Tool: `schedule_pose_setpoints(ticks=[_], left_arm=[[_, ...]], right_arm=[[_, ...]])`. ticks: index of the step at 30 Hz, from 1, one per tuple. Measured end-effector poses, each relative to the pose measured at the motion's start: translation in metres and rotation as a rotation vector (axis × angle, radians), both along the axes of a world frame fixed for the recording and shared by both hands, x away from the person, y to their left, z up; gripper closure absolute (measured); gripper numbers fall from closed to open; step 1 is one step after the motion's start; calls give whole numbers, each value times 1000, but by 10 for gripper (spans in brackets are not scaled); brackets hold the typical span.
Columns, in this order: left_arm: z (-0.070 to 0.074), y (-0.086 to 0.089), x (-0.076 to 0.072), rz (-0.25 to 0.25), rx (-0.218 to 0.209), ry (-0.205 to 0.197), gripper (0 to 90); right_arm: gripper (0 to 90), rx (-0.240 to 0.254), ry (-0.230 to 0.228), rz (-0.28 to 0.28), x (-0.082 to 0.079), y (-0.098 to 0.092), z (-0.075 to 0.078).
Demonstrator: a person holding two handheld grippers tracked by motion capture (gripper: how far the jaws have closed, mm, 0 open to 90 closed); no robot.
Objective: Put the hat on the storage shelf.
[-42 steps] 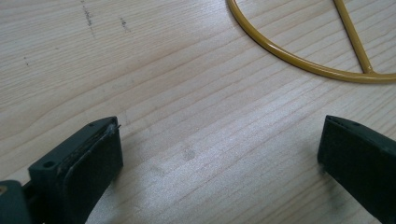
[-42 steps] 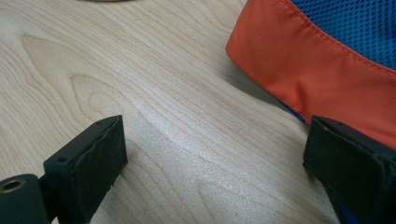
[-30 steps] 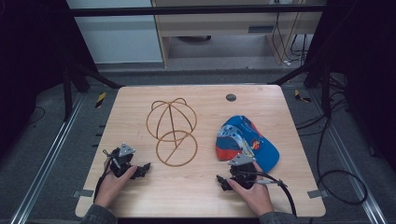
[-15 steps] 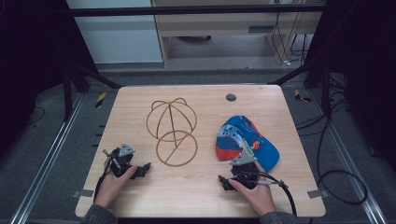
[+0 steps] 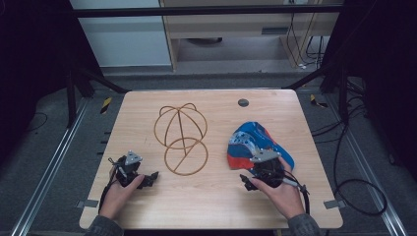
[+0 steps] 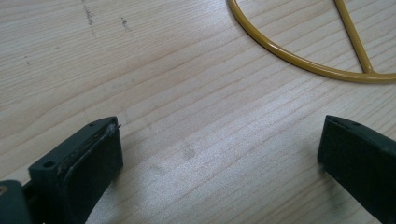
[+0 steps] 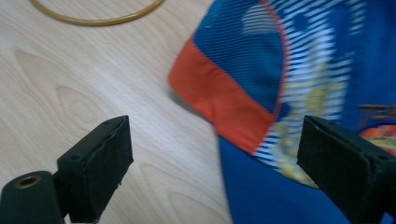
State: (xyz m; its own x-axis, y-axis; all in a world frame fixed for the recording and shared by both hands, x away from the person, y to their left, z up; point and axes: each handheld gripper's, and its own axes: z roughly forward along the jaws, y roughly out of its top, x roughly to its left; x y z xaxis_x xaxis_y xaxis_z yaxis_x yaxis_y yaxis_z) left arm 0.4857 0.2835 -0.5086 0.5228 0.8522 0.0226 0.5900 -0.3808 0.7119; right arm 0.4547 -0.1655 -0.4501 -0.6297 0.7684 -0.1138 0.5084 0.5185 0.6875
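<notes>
1. Edging toward the blue-and-orange cap [image 5: 258, 145] at frame right since a second ago, the right tool [image 5: 260, 172] is spreading wide, probably for a grab.
2. Idling lower left, the left tool [image 5: 129, 173] is gaping, empty.
3. Showing in close views: the cap's striped print [image 7: 299, 70], the wire hat stand [image 6: 322, 70].

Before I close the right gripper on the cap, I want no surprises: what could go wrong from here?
1. The right gripper is open at the cap's orange edge; thin fabric may slip free or bunch up.
2. The wire hat stand lies close beside the cap; dragging the cap could snag or shove it.
3. The left gripper, open near the stand's ring, could bump it.
</notes>
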Motion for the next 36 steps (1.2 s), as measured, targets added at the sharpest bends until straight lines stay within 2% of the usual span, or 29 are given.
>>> schedule_pose_setpoints(ticks=[6,9,11,12,15,17,24,27,29,33,36], left_arm=[[0,0,0,0,0,0,0],[0,0,0,0,0,0,0],[0,0,0,0,0,0,0],[0,0,0,0,0,0,0],[0,0,0,0,0,0,0],[0,0,0,0,0,0,0],[0,0,-1,0,-1,0,0],[0,0,-1,0,-1,0,0],[0,0,-1,0,0,0,0],[0,0,0,-1,-1,0,0],[0,0,-1,3,-7,0,0]], right_arm=[[122,-16,43,-27,17,-14,22],[133,-48,73,-30,27,-20,34],[142,-47,71,-34,30,-22,39],[159,-57,81,-36,37,-26,48],[181,-81,86,-37,47,-29,58],[192,-82,88,-41,51,-29,62],[185,-69,149,-37,79,-32,84],[190,-81,162,-47,88,-34,89],[239,-83,159,-48,91,-33,92],[274,-97,151,-45,96,-30,95],[349,-101,142,-36,104,-26,95]])
